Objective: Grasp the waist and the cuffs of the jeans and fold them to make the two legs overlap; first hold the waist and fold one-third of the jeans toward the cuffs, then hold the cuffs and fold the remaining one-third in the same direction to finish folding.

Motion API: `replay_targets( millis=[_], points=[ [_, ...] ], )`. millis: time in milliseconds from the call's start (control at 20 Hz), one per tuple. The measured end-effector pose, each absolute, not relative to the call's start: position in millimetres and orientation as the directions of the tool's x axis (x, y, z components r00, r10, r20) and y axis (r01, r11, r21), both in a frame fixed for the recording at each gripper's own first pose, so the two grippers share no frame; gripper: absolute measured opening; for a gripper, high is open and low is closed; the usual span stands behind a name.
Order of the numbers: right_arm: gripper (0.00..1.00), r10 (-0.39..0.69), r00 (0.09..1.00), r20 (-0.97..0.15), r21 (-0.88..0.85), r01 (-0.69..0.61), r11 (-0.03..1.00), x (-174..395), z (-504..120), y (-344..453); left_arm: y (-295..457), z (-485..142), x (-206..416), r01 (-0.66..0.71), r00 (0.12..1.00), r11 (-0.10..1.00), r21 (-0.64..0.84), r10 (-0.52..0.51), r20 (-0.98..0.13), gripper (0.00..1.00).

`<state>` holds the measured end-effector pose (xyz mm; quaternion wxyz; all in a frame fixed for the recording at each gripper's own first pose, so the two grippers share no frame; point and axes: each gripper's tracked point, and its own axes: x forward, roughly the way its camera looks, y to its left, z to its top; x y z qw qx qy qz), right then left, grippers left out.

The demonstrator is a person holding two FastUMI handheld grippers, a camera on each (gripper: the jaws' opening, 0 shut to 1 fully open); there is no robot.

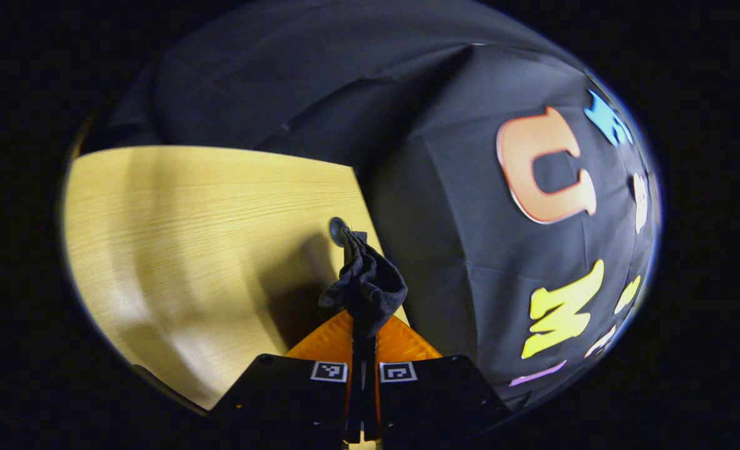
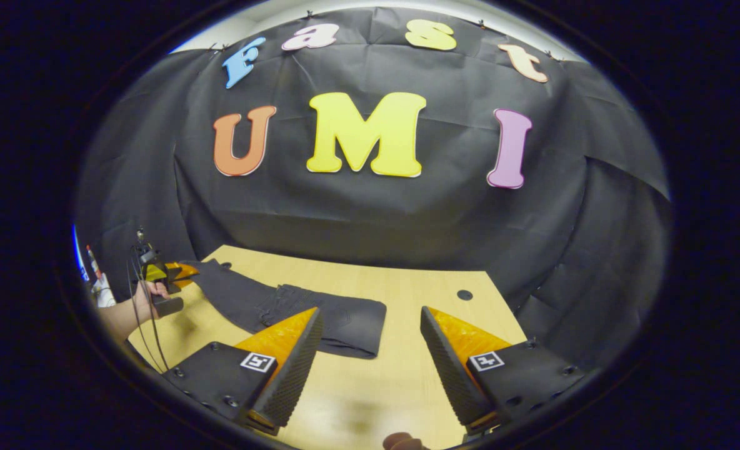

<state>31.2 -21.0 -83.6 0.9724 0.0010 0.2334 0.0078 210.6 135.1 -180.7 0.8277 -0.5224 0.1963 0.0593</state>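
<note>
While pinched leftward, jeans [image 2: 295,309] stretch left-right — waistband lifted.

— What sort of place?
— A recording booth, staged: black cloth [image 2: 370,212] draped as walls on all sides.
— Furniture?
— One pale wooden table [image 2: 407,294], cables [image 2: 142,319] trailing at its edge.

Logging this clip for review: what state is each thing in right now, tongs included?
Jeans: dark, lying on the table, one end lifted.
Left tongs: shut on bunched jeans fabric.
Right tongs: open, holding nothing, above the table.
Table: wooden, jeans on its left part.
</note>
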Motion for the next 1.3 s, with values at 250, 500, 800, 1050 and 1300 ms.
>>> replay_targets(
  millis=[250,500,800,1050,1300],
  points=[
    [0.94,0.011,0.897,-0.442,0.019,-0.003,1.000,15,-80,-38,66,-108,216,-0.131,0.940,0.660,-0.740,-0.154,-0.305,0.05],
    [0.96,-0.033,0.903,-0.428,0.043,0.057,0.997,-6,-71,-73,-18,-65,208,0.039,0.938,0.778,-0.627,-0.244,-0.244,0.05],
    [0.94,-0.112,0.891,-0.439,0.058,0.152,0.987,-33,-76,-122,-117,-70,193,0.158,0.909,0.859,-0.487,-0.319,-0.269,0.05],
    [0.94,-0.162,0.866,-0.472,0.046,0.208,0.977,-49,-84,-157,-173,-116,182,0.264,0.895,0.931,-0.251,-0.334,-0.296,0.05],
    [0.96,-0.186,0.846,-0.499,0.015,0.223,0.975,-55,-88,-178,-221,-182,183,0.328,0.857,0.936,-0.126,-0.351,-0.378,0.05]
  ],
)
